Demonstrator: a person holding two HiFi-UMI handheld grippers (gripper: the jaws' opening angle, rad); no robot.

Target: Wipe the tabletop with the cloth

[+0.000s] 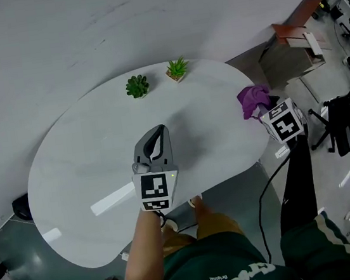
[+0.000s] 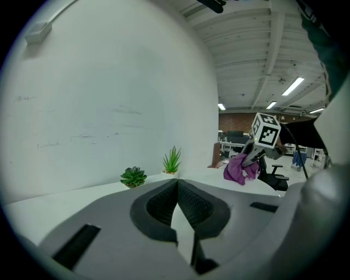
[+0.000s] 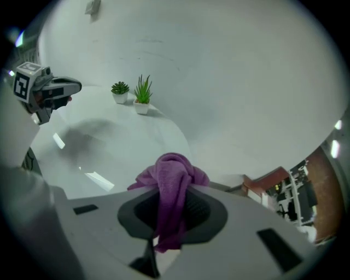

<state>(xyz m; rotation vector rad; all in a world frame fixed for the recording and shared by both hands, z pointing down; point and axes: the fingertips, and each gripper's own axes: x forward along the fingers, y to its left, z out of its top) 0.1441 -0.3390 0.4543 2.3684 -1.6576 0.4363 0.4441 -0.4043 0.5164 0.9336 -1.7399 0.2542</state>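
A purple cloth point(image 1: 253, 99) is pinched in my right gripper point(image 1: 262, 110), which hovers over the right edge of the white oval tabletop point(image 1: 89, 166). In the right gripper view the cloth point(image 3: 172, 191) bunches above the jaws and hangs down between them. My left gripper point(image 1: 158, 130) is held above the table's middle, its jaws closed together with nothing between them. The left gripper view shows the cloth point(image 2: 238, 167) and right gripper point(image 2: 252, 158) at the far right.
Two small potted plants point(image 1: 137, 86) point(image 1: 178, 69) stand at the table's far edge by the white wall. A brown and white cabinet point(image 1: 293, 40) and an office chair point(image 1: 342, 125) stand on the floor to the right. A cable point(image 1: 266, 194) hangs near the person.
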